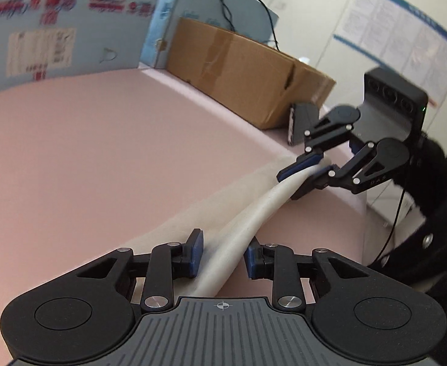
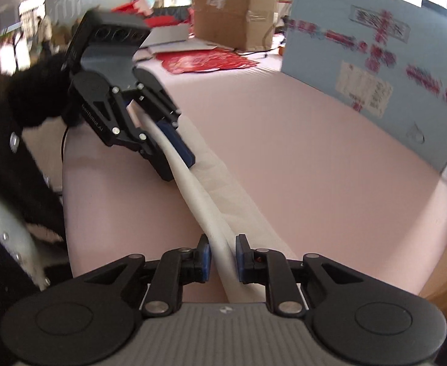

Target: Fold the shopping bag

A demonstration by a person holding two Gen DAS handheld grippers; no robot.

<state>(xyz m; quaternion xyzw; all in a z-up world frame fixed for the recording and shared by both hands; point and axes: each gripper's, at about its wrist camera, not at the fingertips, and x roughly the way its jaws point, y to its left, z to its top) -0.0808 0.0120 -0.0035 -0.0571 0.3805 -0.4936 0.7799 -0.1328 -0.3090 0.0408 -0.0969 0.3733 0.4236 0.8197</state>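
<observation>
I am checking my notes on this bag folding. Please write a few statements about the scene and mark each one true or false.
1. The bag is red. False: it is off-white.
2. The bag runs between the left gripper and the right gripper. True.
3. The table is pink. True.
4. A brown box stands at the table's far edge. True.
5. The bag hangs wholly in the air. False: part of it lies on the table.
</observation>
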